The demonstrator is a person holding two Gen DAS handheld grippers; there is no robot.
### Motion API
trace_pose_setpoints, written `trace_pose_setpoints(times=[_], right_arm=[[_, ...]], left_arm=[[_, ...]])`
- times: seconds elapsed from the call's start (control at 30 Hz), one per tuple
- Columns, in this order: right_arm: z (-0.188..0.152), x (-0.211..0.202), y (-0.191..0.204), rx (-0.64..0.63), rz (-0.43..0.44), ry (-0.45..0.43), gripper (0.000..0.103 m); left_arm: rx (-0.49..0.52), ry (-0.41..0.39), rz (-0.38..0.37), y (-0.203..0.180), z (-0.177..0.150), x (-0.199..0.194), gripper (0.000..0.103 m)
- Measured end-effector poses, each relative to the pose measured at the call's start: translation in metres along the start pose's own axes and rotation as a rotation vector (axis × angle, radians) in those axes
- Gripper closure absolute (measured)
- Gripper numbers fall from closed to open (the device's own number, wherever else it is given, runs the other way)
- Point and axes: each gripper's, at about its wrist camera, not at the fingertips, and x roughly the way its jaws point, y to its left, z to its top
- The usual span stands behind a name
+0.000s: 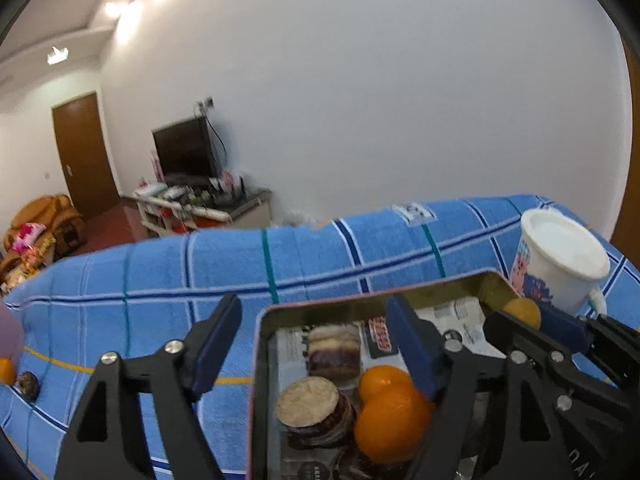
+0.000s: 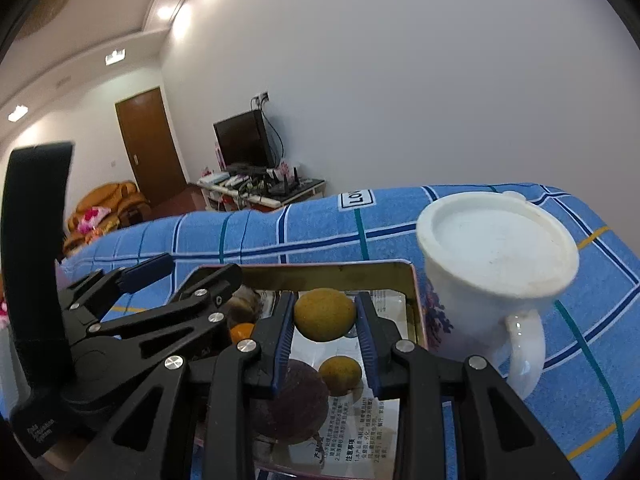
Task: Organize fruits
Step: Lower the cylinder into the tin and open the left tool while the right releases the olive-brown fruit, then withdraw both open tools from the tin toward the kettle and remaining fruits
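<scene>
A metal tin tray [image 1: 264,312] lies on the blue checked cloth. In it are two oranges [image 1: 390,420], small round cakes [image 1: 308,402] and a cup dessert [image 1: 332,352]. My left gripper [image 1: 316,344] is open, its fingers straddling the tray's left wall. My right gripper [image 2: 325,334] is shut on a yellow-brown longan [image 2: 325,314] and holds it above the tray [image 2: 414,304]. Below it lie a second longan [image 2: 341,374] and a dark purple fruit [image 2: 294,400]. The right gripper also shows in the left wrist view [image 1: 520,314], holding the longan [image 1: 522,312].
A white lidded mug [image 2: 496,264] stands right of the tray, also in the left wrist view [image 1: 560,260]. An orange [image 1: 6,370] and a dark fruit [image 1: 28,384] lie on the cloth at far left. A TV stand, a door and a sofa are beyond.
</scene>
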Motion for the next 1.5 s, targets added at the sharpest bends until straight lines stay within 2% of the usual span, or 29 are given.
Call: trace_pose_setpoints(times=[0.07, 0.13, 0.2, 0.27, 0.33, 0.37, 0.43, 0.6, 0.67, 0.87, 1.07, 1.33, 1.5], right_arm=[[0.000, -0.003, -0.001, 0.014, 0.012, -0.019, 0.070], [-0.001, -0.007, -0.002, 0.019, 0.014, -0.039, 0.070], [-0.001, -0.013, -0.005, 0.038, 0.023, -0.067, 0.068], [-0.001, -0.018, -0.010, 0.073, 0.044, -0.097, 0.048], [-0.001, -0.021, -0.012, 0.091, 0.057, -0.109, 0.033], [-0.001, -0.022, -0.013, 0.100, 0.070, -0.113, 0.030], [0.000, -0.027, -0.011, 0.099, 0.071, -0.133, 0.030], [0.001, -0.058, -0.004, 0.058, -0.044, -0.320, 0.028], [0.001, -0.065, -0.004, 0.055, -0.085, -0.356, 0.018], [-0.002, -0.070, -0.003, 0.048, -0.182, -0.381, 0.018], [-0.004, -0.077, -0.003, 0.027, -0.176, -0.417, 0.018], [-0.008, -0.082, 0.004, -0.003, -0.157, -0.418, 0.018], [-0.010, -0.083, 0.006, 0.010, -0.176, -0.423, 0.018]], left_arm=[[0.003, -0.033, 0.036, -0.002, 0.002, -0.004, 0.018], [-0.009, -0.061, 0.073, 0.001, 0.002, -0.008, 0.001], [-0.045, -0.071, 0.068, 0.006, 0.002, -0.011, 0.000], [-0.084, -0.060, 0.051, 0.015, 0.004, -0.010, 0.000], [-0.104, -0.050, 0.042, 0.020, 0.005, -0.010, 0.000], [-0.098, -0.051, 0.043, 0.020, 0.005, -0.010, 0.000], [-0.069, -0.058, 0.056, 0.016, 0.003, -0.011, 0.000], [-0.056, -0.089, 0.064, 0.013, -0.003, -0.024, 0.000], [-0.057, -0.110, 0.077, 0.015, -0.004, -0.028, 0.000], [-0.038, -0.148, 0.141, 0.018, -0.013, -0.042, 0.000], [-0.044, -0.180, 0.167, 0.025, -0.025, -0.059, 0.000], [-0.044, -0.163, 0.170, 0.031, -0.036, -0.070, 0.000], [-0.055, -0.149, 0.163, 0.035, -0.041, -0.075, 0.000]])
